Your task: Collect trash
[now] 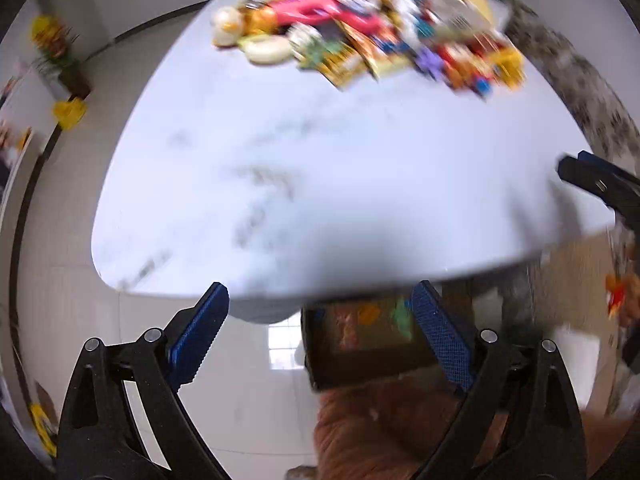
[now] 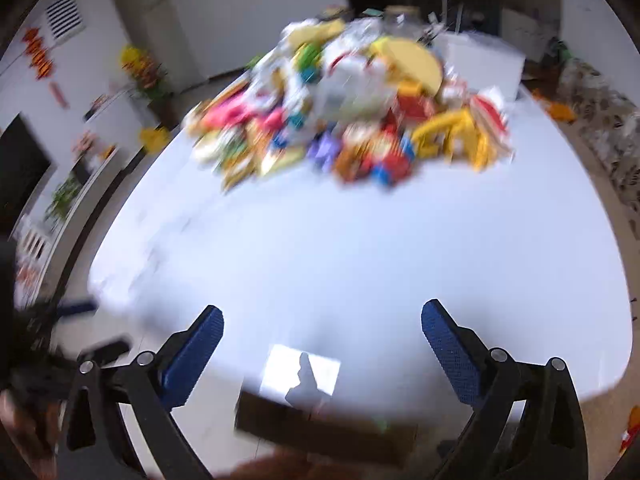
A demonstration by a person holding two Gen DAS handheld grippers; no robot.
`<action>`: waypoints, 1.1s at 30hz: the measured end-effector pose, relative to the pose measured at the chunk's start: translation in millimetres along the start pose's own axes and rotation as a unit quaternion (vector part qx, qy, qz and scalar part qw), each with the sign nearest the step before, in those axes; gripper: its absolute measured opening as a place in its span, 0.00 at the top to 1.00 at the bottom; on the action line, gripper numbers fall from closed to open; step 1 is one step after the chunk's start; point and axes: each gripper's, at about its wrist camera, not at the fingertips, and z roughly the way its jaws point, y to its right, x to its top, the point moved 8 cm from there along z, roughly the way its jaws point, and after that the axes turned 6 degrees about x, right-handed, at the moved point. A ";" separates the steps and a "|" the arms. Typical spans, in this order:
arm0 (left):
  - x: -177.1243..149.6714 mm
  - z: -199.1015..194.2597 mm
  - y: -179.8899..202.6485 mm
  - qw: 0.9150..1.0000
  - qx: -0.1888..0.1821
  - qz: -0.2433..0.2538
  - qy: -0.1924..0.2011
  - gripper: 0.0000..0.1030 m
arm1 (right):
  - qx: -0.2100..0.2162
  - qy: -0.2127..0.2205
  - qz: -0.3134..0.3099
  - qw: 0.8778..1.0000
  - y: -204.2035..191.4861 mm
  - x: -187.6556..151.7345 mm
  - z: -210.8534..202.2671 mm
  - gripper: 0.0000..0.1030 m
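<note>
Two tongs stand wide apart with nothing between their blue pads: the left tongs hang over the near edge of the white marbled counter, and the right tongs hang over the same counter's bare near half. Both views are smeared by motion blur, so small details are hard to read. The trash pile sits at the far end of the counter, well apart from both tongs; it is a colourful heap of wrappers, packets and boxes, with a pink piece on its left side, a pale round item at its near left edge, and yellow pieces on its right. Below the counter's near rim, seen between the left tongs' fingers, is a dark open box with bright scraps lying inside it; the same box shows as a dark edge in the right view. The right tongs' tip also shows at the right edge of the left view, over the counter's corner. A brown furry surface lies under the box, and glossy floor tiles spread beside it.
</note>
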 end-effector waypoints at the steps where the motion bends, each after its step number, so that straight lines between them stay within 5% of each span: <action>1: 6.3 -0.6 -4.3 1.000 0.001 -0.009 0.006 0.12 | -0.002 0.005 0.016 1.000 4.8 16.5 11.7 0.05; 5: 23.2 -5.5 -8.8 0.999 0.014 -0.029 0.023 0.12 | -0.029 0.022 0.089 0.995 27.5 68.5 57.1 0.05; 10: 22.7 -9.3 -11.7 0.999 0.024 -0.035 0.021 0.12 | -0.095 0.003 0.100 0.990 41.6 101.6 101.7 0.06; 13: 15.2 -10.3 -15.5 0.999 0.030 -0.035 0.015 0.12 | -0.116 -0.037 0.105 0.987 50.2 99.3 121.2 0.24; 20: 13.1 -0.7 -19.6 0.998 0.018 -0.055 0.003 0.12 | -0.059 -0.043 0.123 0.990 53.6 69.0 104.5 0.49; 21: 14.8 1.0 -18.3 0.998 0.014 -0.056 0.002 0.12 | -0.052 -0.044 0.116 0.991 54.3 62.0 99.2 0.55; 23: 18.6 4.3 -13.2 0.999 0.008 -0.054 0.001 0.12 | -0.039 -0.048 0.118 0.991 57.3 49.7 91.2 0.86; 24: 20.1 5.9 -10.3 0.999 0.006 -0.051 0.000 0.12 | -0.020 -0.049 0.132 0.990 61.8 43.2 87.2 0.88; 27: 26.4 9.6 1.9 0.999 0.000 -0.036 -0.003 0.12 | -0.004 -0.045 0.151 0.987 69.8 33.1 77.3 0.75; 28: 28.4 10.5 5.3 1.000 0.000 -0.031 -0.003 0.12 | -0.003 -0.042 0.152 0.987 70.7 33.5 74.9 0.52; 29: 30.8 11.7 10.3 1.000 -0.002 -0.025 -0.003 0.12 | -0.011 -0.035 0.147 0.988 70.5 35.8 72.5 0.41; 33: 38.6 16.1 23.6 1.000 0.000 -0.009 -0.005 0.12 | -0.020 -0.025 0.109 0.994 55.9 49.7 77.8 0.41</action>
